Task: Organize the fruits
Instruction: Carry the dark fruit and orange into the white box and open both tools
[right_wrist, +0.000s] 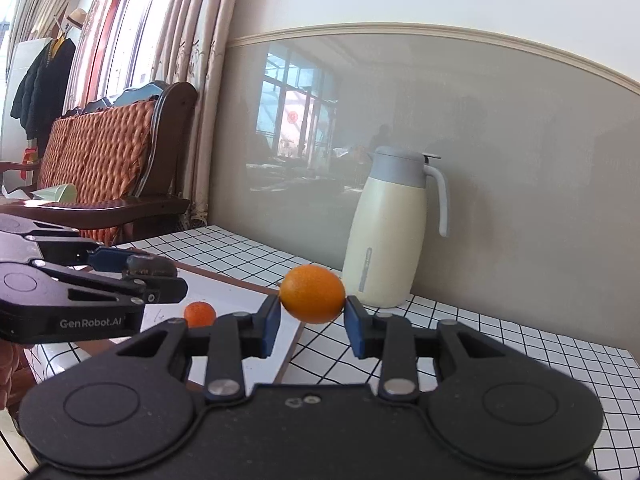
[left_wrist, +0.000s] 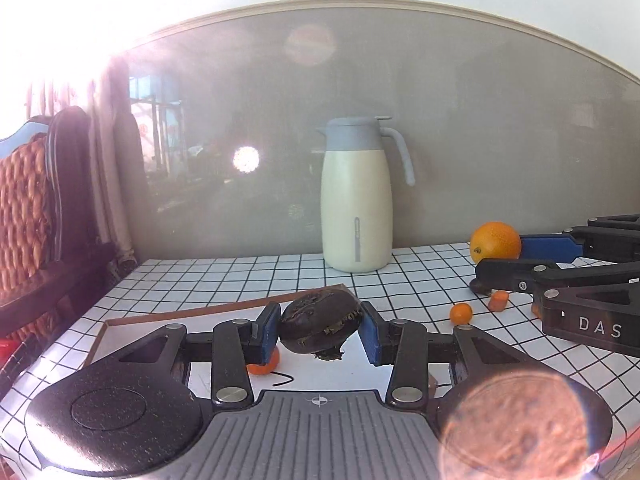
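Left wrist view: checked white worktop against a grey wall, cream jug at the back. Left tongs clench a dark fruit above a white board; right tongs grip an orange.

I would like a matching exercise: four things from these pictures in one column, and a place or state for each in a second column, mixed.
Things
1. orange
2. dark fruit
3. jug
4. white board

Places or states
A. flat on the table, wood-edged
B. in the right gripper
C. upright by the wall
D. in the left gripper

Pairs: 1-B, 2-D, 3-C, 4-A
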### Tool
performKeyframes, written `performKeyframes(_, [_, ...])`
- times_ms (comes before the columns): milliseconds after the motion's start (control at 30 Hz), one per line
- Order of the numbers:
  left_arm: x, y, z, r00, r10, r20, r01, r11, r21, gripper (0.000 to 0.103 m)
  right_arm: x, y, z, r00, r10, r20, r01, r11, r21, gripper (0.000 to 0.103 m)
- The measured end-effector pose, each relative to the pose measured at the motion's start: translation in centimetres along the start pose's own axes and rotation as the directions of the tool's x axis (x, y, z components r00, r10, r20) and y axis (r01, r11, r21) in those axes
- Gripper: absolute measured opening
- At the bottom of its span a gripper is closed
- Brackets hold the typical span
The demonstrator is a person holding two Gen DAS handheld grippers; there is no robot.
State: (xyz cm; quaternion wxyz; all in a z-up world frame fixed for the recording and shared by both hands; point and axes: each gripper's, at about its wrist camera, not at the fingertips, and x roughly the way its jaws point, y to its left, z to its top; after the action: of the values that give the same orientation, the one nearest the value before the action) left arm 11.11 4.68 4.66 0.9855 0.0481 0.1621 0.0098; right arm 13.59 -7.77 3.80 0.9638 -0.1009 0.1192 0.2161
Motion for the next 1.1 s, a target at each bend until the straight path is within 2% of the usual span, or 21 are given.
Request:
performKeyframes(533, [-0.7, 5.3, -0.8, 0.994, 0.105, -0.005, -0.105, 0.994, -0.042, 0.042, 2.3, 4.3, 1.3, 0.996, 0.084, 0.008, -0.084, 0.996, -0.013, 0.026])
performKeyframes(1100, [-0.8, 9.8, -1.6, 0.982, 0.191, -0.011, -0.191, 0.977, -0.09, 0.042, 4.1, 7.0, 2.4, 0.991, 0.131, 0.02, -0.13, 0.991, -0.023, 0.026])
